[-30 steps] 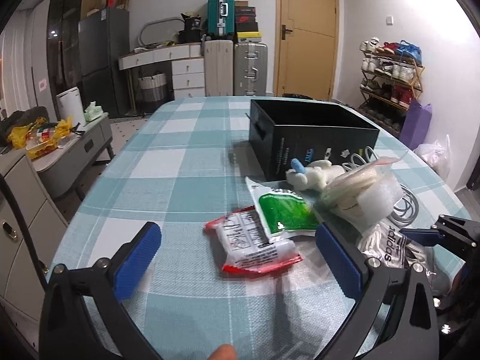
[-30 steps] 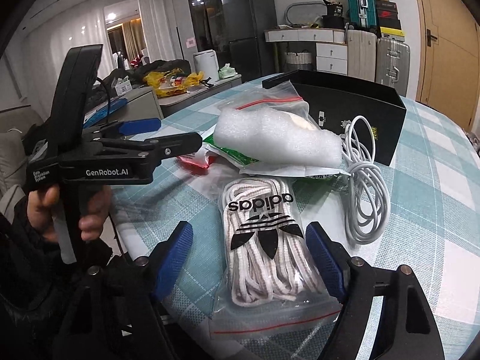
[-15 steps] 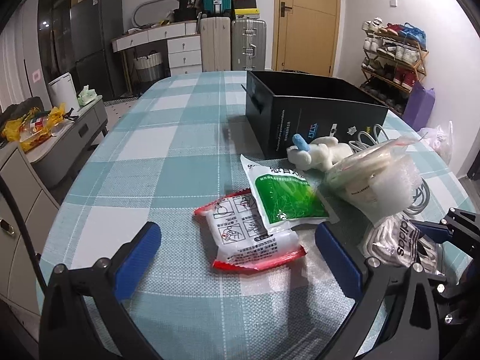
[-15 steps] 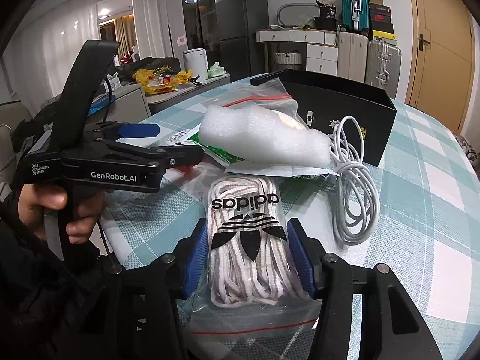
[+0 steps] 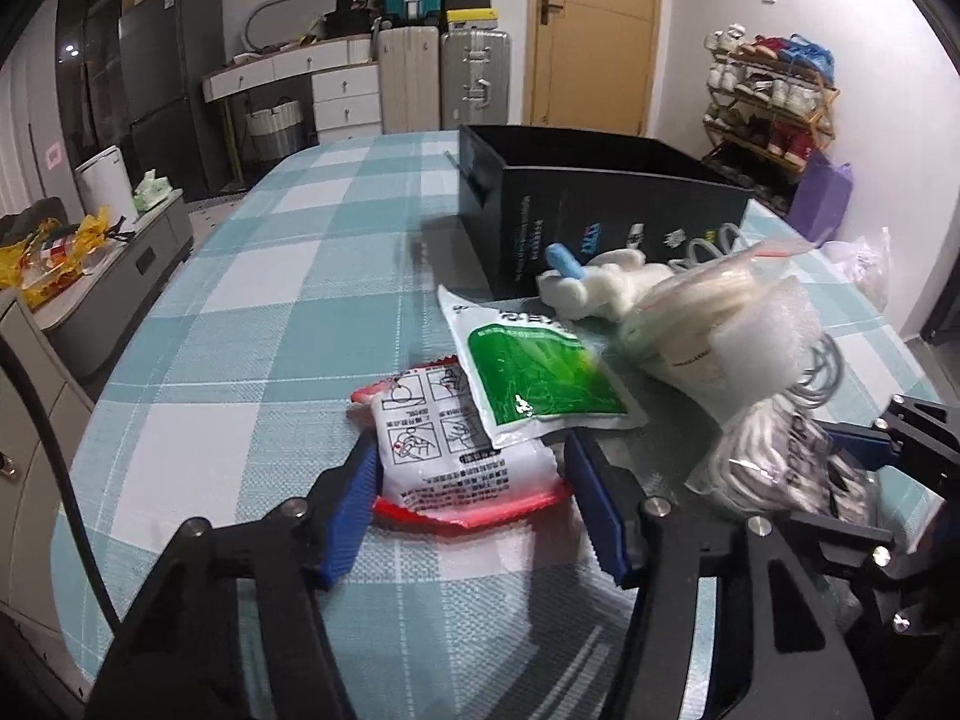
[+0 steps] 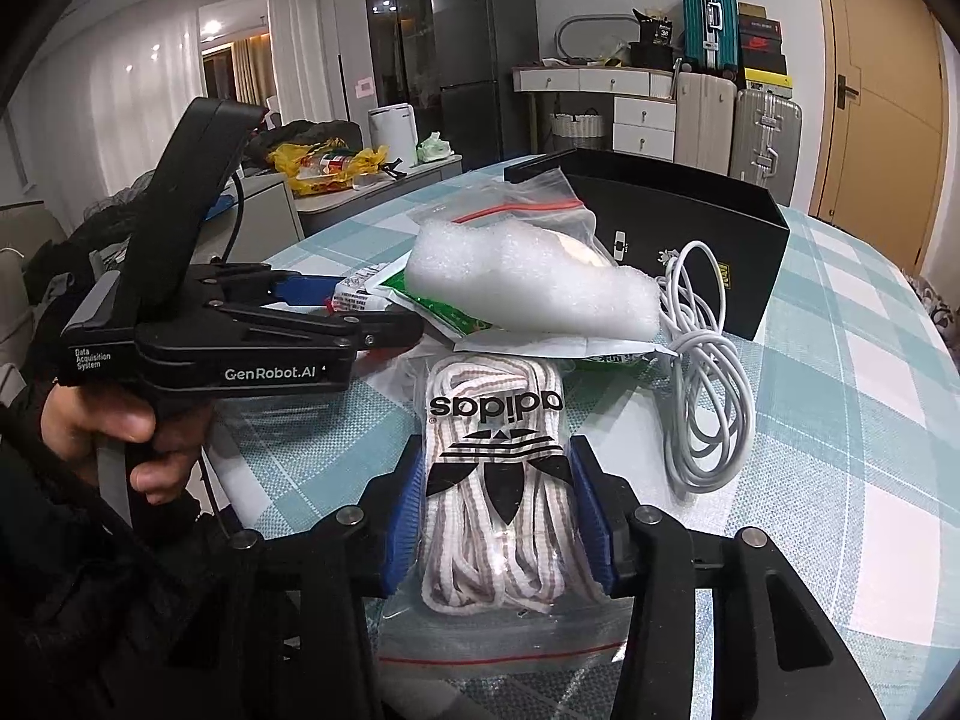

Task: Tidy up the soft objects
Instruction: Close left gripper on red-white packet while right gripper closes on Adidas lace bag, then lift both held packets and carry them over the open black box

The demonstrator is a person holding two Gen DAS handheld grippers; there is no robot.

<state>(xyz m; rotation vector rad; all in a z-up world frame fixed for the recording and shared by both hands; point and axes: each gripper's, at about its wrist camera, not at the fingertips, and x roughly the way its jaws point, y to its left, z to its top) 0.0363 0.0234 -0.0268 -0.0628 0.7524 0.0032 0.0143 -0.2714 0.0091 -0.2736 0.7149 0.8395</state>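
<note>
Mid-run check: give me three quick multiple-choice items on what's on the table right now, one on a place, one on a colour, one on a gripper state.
1. Where does the green packet lie?
A. inside the black box
B. overlapping the red-edged packet
C. on the floor

2. What colour is the coiled cable?
A. white
B. red
C. black

3. How does the right gripper stand?
A. wide open over bare cloth
B. out of view
C. closed on the bag of laces

Key: 1 B, its lower corner covers the red-edged packet, outside the black box. 2 A, pale white loops. 3 C, both pads press the bag of laces.

Glossy plastic pouch (image 5: 462,456), woven checked tablecloth (image 5: 252,324)
</note>
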